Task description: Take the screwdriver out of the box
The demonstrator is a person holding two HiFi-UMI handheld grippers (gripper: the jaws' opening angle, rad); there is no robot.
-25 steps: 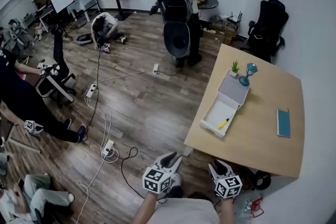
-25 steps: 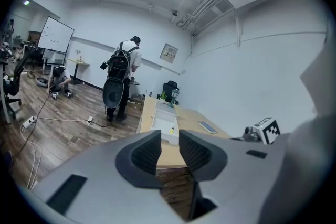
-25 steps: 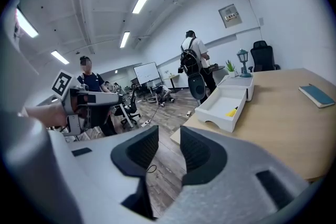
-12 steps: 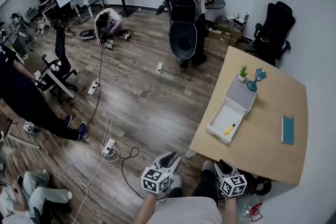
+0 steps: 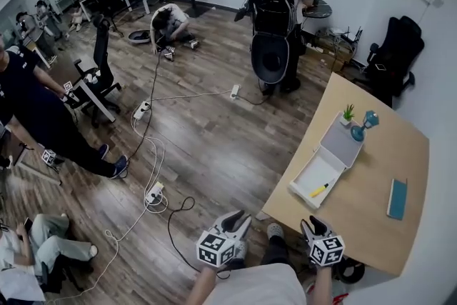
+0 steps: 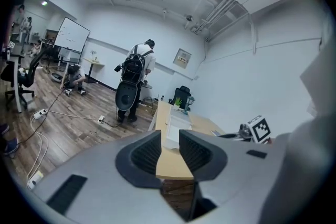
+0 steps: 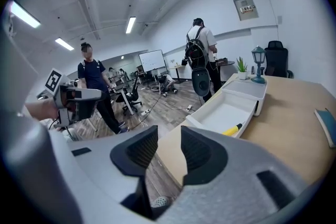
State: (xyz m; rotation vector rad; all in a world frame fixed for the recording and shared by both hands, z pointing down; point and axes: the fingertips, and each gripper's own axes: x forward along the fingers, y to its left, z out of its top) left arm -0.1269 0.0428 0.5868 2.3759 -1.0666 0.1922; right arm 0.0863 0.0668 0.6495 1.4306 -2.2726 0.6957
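Wood floor (image 5: 207, 146) fills the left of the head view, crossed by cables (image 5: 146, 168). A person in dark clothes (image 5: 36, 118) stands at the far left.

At bottom centre we hold the left gripper (image 5: 234, 223) over the floor. Its own view shows the jaws spread, with nothing between them.

Just to its right is the right gripper (image 5: 314, 226), close to the near edge of the table (image 5: 371, 225). Its jaws have just been opening and stand wide apart, with nothing between them.

Further right, on the pale wooden table, lies an open white box (image 5: 314, 169) with its lid (image 5: 343, 146) folded back. The yellow screwdriver (image 5: 319, 190) lies inside the box, near the corner closest to us, well apart from both grippers.

Just beyond the lid stand a small plant (image 5: 348, 113) and a blue lamp (image 5: 364, 126). A blue book (image 5: 397, 198) lies alone near the table's right edge.
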